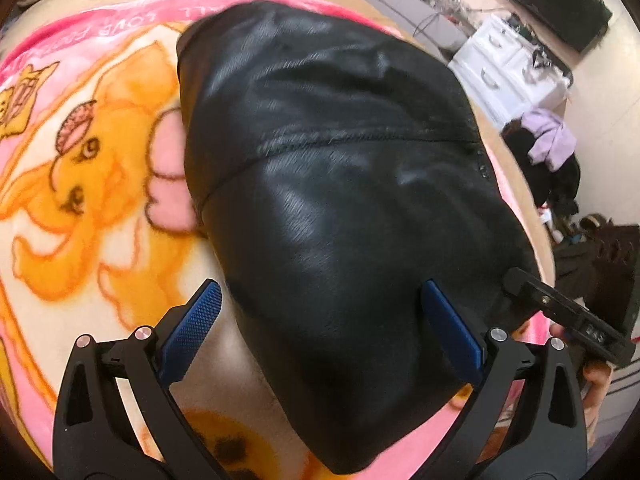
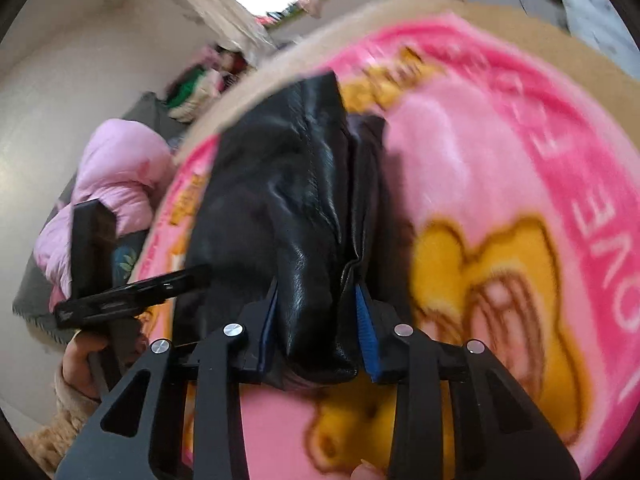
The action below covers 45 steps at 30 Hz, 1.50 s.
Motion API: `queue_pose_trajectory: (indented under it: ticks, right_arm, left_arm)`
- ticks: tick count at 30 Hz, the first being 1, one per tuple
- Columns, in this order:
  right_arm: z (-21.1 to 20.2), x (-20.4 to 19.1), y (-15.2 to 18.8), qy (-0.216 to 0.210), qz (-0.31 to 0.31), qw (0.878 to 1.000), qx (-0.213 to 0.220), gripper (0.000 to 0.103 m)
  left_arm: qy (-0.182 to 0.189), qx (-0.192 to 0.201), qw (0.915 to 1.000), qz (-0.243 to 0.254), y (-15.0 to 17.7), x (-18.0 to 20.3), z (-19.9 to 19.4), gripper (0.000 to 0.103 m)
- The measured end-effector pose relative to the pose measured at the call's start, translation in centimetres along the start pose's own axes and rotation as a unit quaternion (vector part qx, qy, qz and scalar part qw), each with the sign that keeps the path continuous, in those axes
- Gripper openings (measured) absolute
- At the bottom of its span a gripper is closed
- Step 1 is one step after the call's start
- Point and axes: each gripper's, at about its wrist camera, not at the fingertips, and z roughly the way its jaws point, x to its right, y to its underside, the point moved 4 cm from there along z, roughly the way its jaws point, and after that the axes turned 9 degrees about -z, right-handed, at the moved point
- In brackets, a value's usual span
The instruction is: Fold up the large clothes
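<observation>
Seemingly right claw (image 2: 316, 320) around jacket (image 2: 280, 200)

The jacket (image 1: 336, 168) lay on the blanket (image 1: 100, 216), near its right edge, between the right gripper's (image 2: 316, 320) fingers.

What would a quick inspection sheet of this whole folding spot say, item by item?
Surface: pink cartoon blanket over a tan top.
Job's things: black leather garment, bunched up on the blanket.
Clutter: nothing seen on the blanket.
Grippers: left gripper open over the garment; right gripper shut on a garment fold.
Cables: nothing seen.
Surroundings: white drawer unit, lilac clothing, pink puffy jacket.
</observation>
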Motion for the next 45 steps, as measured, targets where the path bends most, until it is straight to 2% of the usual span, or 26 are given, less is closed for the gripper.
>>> queue_pose_trajectory:
  ticks: [1,3,4,5,6,9,12,15,17,18,19,20,22,23,28,31,33,34,35,37,45]
  right_arm:
    - [0.4,0.7,0.3,0.006,0.007,1.000,-0.010,0.039]
    - [1.2,1.7,0.9,0.022,0.010,0.999,-0.023,0.041]
    - [1.6,2.1,1.1,0.035,0.008,0.999,-0.027,0.051]
    - [1.9,2.4,1.3,0.048,0.006,0.998,-0.031,0.056]
    - [2.3,2.6,1.5,0.054,0.006,0.998,-0.033,0.055]
    - [2.5,3.1,1.6,0.051,0.015,0.998,-0.035,0.062]
    - [1.3,3.0,0.8,0.044,0.027,0.998,-0.030,0.081]
    - [-2.5,1.5,-1.6,0.050,0.008,0.997,0.060,0.085]
    - [-3.8,0.3,-3.5,0.054,-0.010,0.993,0.105,0.084]
    - [-3.8,-0.2,-4.3,0.060,-0.019,0.991,0.115,0.084]
    - [-3.6,-0.7,-5.0,0.071,-0.031,0.990,0.119,0.078]
    - [-2.9,-1.1,-6.3,0.093,-0.047,0.988,0.117,0.066]
    - [-1.6,-1.8,-8.1,0.123,-0.072,0.983,0.115,0.053]
    - [-0.5,-2.2,-9.1,0.123,-0.078,0.983,0.110,0.046]
    - [3.6,-3.5,-11.8,0.132,-0.110,0.982,0.081,0.044]
    - [5.3,-2.5,-12.7,0.134,-0.090,0.985,0.059,0.042]
    - [6.9,-1.4,-12.5,0.154,-0.076,0.985,0.027,0.029]
    - [7.8,-0.8,-12.3,0.167,-0.071,0.983,0.013,0.019]
    - [8.8,0.2,-11.9,0.182,-0.064,0.981,-0.005,0.019]
    - [10.3,1.4,-11.1,0.178,-0.054,0.982,-0.024,0.019]
    - [13.0,2.6,-11.1,0.169,-0.071,0.981,-0.063,0.019]
  left_arm:
    - [0.002,-0.002,1.0000,-0.002,0.3,0.0,0.4,0.095]
    - [0.008,-0.002,0.9999,-0.011,0.6,-0.1,1.2,0.095]
    - [0.012,-0.002,0.9998,-0.016,0.7,-0.2,1.5,0.095]
    - [0.016,-0.004,0.9996,-0.021,0.7,-0.3,1.8,0.095]
    - [0.021,-0.005,0.9993,-0.031,0.8,-0.5,2.0,0.095]
    - [0.025,-0.005,0.9989,-0.039,0.7,-0.8,2.3,0.095]
    - [0.022,-0.001,0.9993,-0.032,0.7,-0.7,1.9,0.095]
    - [0.006,0.007,0.9999,-0.014,0.7,-0.3,1.5,0.095]
    - [0.001,0.010,0.9999,-0.008,0.7,-0.1,1.5,0.095]
    - [0.000,0.011,0.9999,-0.007,0.7,-0.1,1.4,0.095]
    - [-0.001,0.011,0.9999,-0.006,0.7,-0.1,1.4,0.095]
    - [-0.001,0.012,0.9999,-0.006,0.7,0.0,1.4,0.095]
    - [-0.005,0.017,0.9998,-0.001,0.8,0.0,1.3,0.095]
    - [-0.007,0.020,0.9998,0.002,0.8,0.1,1.3,0.095]
    - [-0.015,0.026,0.9995,0.009,0.7,0.8,1.4,0.095]
    - [-0.013,0.026,0.9995,0.010,0.6,0.8,1.4,0.095]
    - [-0.009,0.023,0.9997,0.008,0.6,0.7,1.4,0.095]
    - [-0.007,0.022,0.9997,0.008,0.6,0.6,1.5,0.095]
    - [-0.004,0.021,0.9997,0.007,0.6,0.6,1.5,0.095]
    - [-0.003,0.017,0.9998,0.006,0.9,0.2,1.7,0.095]
    - [0.007,0.014,0.9999,-0.002,0.5,0.2,2.3,0.095]
